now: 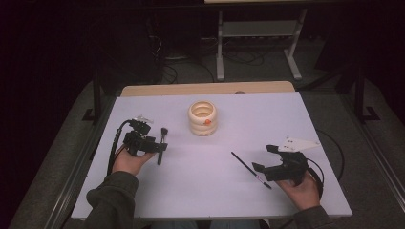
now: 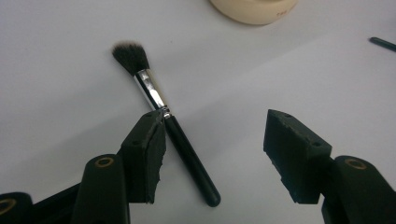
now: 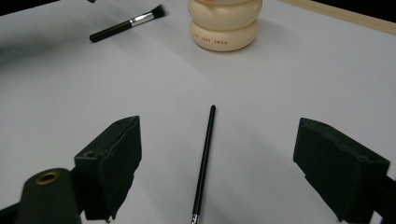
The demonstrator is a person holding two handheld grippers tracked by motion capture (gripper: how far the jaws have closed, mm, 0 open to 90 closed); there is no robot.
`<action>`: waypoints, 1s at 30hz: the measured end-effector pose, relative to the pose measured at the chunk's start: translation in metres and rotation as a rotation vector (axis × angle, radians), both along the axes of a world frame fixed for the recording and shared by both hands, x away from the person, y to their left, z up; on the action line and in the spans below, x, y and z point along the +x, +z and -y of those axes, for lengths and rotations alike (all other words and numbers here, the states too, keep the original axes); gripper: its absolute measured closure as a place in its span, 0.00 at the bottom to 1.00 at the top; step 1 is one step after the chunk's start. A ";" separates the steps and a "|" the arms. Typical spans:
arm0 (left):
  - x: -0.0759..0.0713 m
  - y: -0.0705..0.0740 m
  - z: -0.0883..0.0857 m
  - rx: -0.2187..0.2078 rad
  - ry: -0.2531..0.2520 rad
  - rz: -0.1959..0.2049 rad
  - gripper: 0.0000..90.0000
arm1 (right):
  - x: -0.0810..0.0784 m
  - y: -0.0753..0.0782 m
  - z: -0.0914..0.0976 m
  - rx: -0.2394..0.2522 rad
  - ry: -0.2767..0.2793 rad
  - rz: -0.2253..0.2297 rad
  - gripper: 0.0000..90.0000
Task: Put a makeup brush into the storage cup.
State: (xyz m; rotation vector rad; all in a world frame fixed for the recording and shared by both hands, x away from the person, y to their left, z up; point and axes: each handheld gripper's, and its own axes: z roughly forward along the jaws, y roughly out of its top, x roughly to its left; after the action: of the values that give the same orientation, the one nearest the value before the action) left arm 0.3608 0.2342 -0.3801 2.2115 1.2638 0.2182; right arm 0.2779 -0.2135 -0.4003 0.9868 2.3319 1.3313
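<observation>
A cream ringed holder [image 1: 202,118] stands near the far edge of the desk [image 1: 143,200]; its inside cannot be seen. The short black brush [image 2: 173,129], with dark bristles and a silver collar, lies flat toward the left edge between the released jaws of the left gripper [image 2: 215,135], close beside one. The right gripper [image 3: 217,154] is spread around a thin brush [image 3: 204,161].

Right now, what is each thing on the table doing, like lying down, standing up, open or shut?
Short black makeup brush with silver collar: lying flat, between the left gripper's jaws, not gripped.
Thin black pencil-like brush: lying flat, untouched.
Cream ribbed holder: upright, nothing seen sticking out.
Left gripper: open around the short brush's handle.
Right gripper: open over the thin brush.
</observation>
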 end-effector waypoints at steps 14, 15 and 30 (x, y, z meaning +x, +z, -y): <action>0.024 -0.025 0.009 0.065 0.116 -0.126 0.58 | 0.002 -0.002 0.000 -0.002 0.004 -0.013 0.16; 0.024 -0.025 0.009 0.065 0.116 -0.126 0.58 | 0.001 -0.001 -0.001 -0.004 0.004 -0.011 0.16; 0.029 -0.034 0.018 0.144 0.169 -0.151 0.70 | 0.000 -0.001 -0.002 -0.004 0.007 -0.004 0.19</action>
State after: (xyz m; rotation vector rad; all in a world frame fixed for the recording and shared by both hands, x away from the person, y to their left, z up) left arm 0.3899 0.2157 -0.4146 2.2776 1.5646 0.2172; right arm 0.2782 -0.2118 -0.4013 0.9816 2.3419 1.3287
